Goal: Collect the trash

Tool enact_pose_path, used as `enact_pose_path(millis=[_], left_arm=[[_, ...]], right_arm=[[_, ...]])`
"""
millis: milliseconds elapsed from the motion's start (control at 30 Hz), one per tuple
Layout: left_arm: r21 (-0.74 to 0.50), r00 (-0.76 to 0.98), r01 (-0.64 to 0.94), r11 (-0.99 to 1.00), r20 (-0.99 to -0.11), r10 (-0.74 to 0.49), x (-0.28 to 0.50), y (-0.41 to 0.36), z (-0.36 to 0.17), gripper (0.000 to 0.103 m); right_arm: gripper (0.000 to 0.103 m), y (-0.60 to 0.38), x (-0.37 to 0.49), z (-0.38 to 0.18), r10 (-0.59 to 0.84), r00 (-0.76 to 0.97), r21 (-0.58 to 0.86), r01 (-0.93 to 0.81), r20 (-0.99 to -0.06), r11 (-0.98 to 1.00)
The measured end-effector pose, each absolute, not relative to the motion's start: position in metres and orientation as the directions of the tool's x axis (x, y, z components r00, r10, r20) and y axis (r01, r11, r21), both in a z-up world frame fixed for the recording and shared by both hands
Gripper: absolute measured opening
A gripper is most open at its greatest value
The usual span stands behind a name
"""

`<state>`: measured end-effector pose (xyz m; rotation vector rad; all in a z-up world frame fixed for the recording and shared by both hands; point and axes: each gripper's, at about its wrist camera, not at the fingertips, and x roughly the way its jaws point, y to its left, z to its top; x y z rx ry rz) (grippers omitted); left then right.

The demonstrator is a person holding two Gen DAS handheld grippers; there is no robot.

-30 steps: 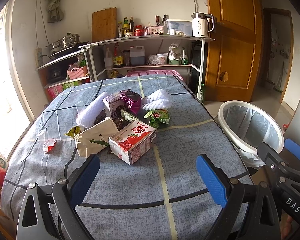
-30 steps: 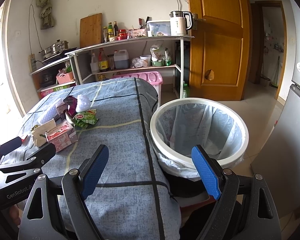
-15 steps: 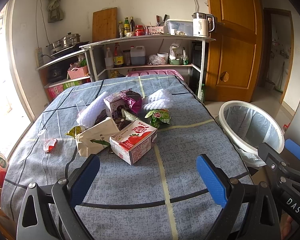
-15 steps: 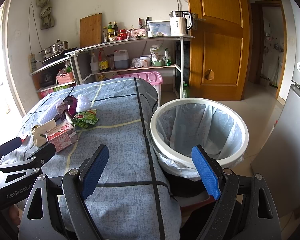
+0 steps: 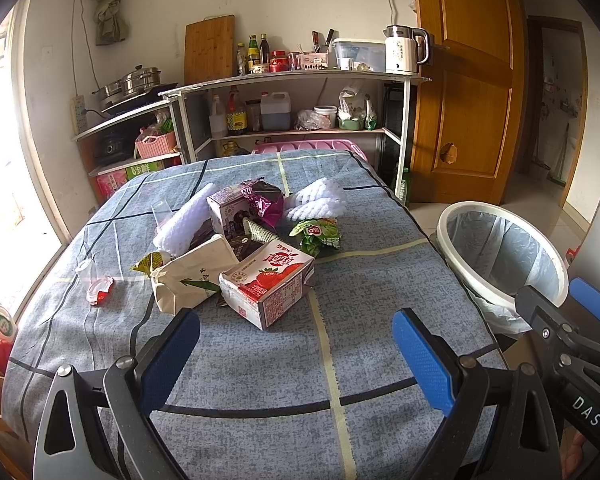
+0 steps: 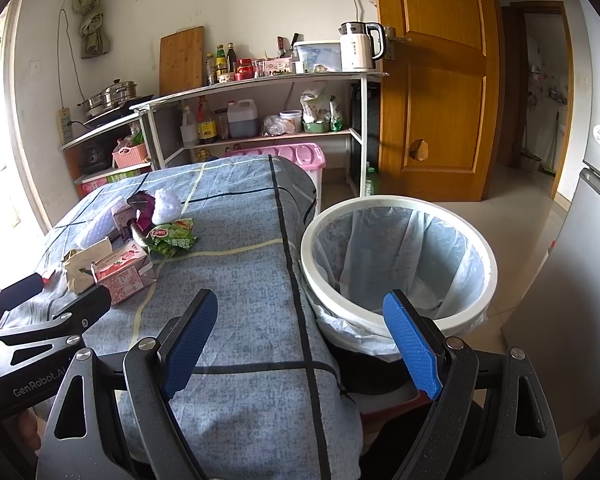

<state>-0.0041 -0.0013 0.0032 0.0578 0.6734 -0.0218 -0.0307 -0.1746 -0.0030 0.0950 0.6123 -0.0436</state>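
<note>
A: Left gripper (image 5: 296, 350)?
B: Blue-padded jaws spread wide, nothing between them — it hangs over the near part of the blue-grey checked tablecloth (image 5: 260, 368). The right gripper (image 6: 296, 334) is spread wide and empty too, over the table's right edge, just beside the bin.

A: Trash?
B: Piled mid-table, well apart from both tools. Nearest is the red-and-white strawberry milk carton (image 5: 269, 283) lying on its side, touching a cream paper bag (image 5: 192, 278) on its left. Behind them: a purple-and-white small carton (image 5: 229, 211), a crumpled purple foil wrapper (image 5: 265, 202), two white foam net sleeves (image 5: 318, 200), a green snack packet (image 5: 318, 234). A small red-and-white wrapper (image 5: 99, 290) lies alone to the left.

A: Bin?
B: White round bin with a clear plastic liner (image 6: 398, 268), on the floor against the table's right side — looks empty.
</note>
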Motion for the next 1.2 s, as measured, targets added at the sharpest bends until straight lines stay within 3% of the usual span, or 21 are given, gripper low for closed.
enact_pose_path(millis=[733,1200], left_arm=[[0.03,0.774,0.051,0.998,-0.633,-0.02,-0.002,0.009,0.001,0.098],[-0.062,0.75,-0.052,0.997,-0.661,-0.002,0.023,0.114,-0.009,0.098]], right_arm=[[0.085,-0.171,-0.024,-0.004,0.007,0.81,0.079,0.049,-0.586,0.996],[0.085,-0.12,0.041,-0.018,0.23,0.741,0.136,-0.187,-0.631,0.973]])
